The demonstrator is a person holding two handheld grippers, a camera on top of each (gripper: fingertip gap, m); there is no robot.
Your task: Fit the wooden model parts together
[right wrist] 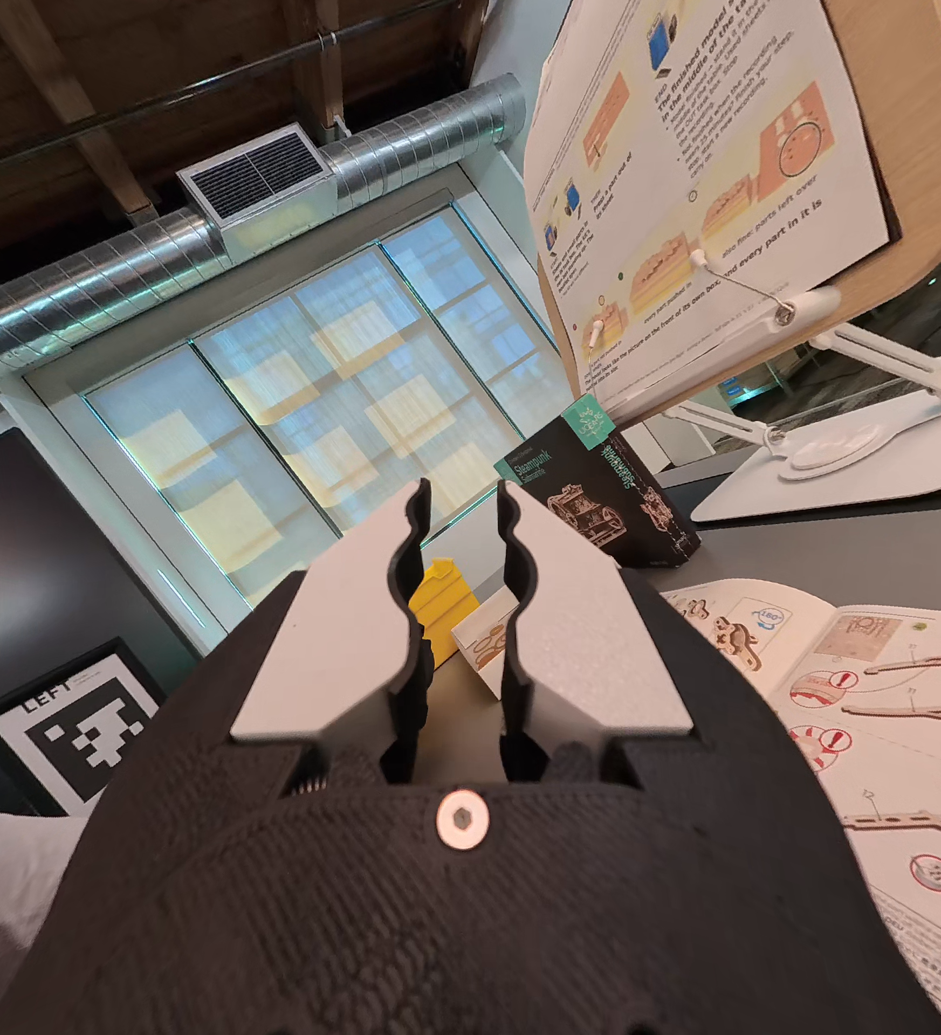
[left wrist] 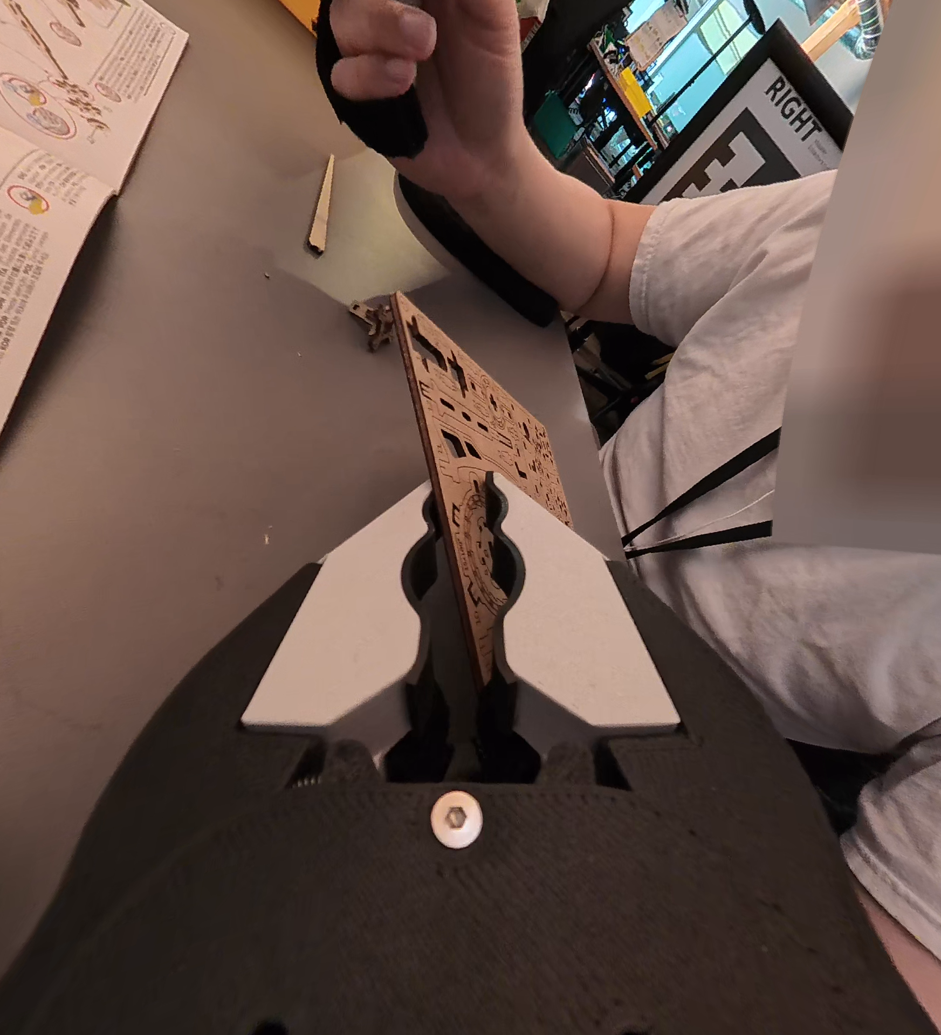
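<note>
My left gripper (left wrist: pixel 461 493) is shut on a thin laser-cut wooden sheet (left wrist: pixel 457 409) and holds it on edge above the grey table (left wrist: pixel 176 448). The sheet has several punched-out holes. A small dark wooden part (left wrist: pixel 371 327) lies on the table just beyond the sheet's far corner. A pale wooden sliver (left wrist: pixel 322 208) lies farther off. My right gripper (right wrist: pixel 463 495) is open and empty, tilted up toward the window, with nothing between its fingers.
An open instruction booklet (left wrist: pixel 25 185) lies at the table's left; it also shows in the right wrist view (right wrist: pixel 860 728). A person's bare hand and arm (left wrist: pixel 457 123) hang over the table. A black kit box (right wrist: pixel 602 498), a yellow bin (right wrist: pixel 440 605) and a white document stand (right wrist: pixel 849 465) sit farther back.
</note>
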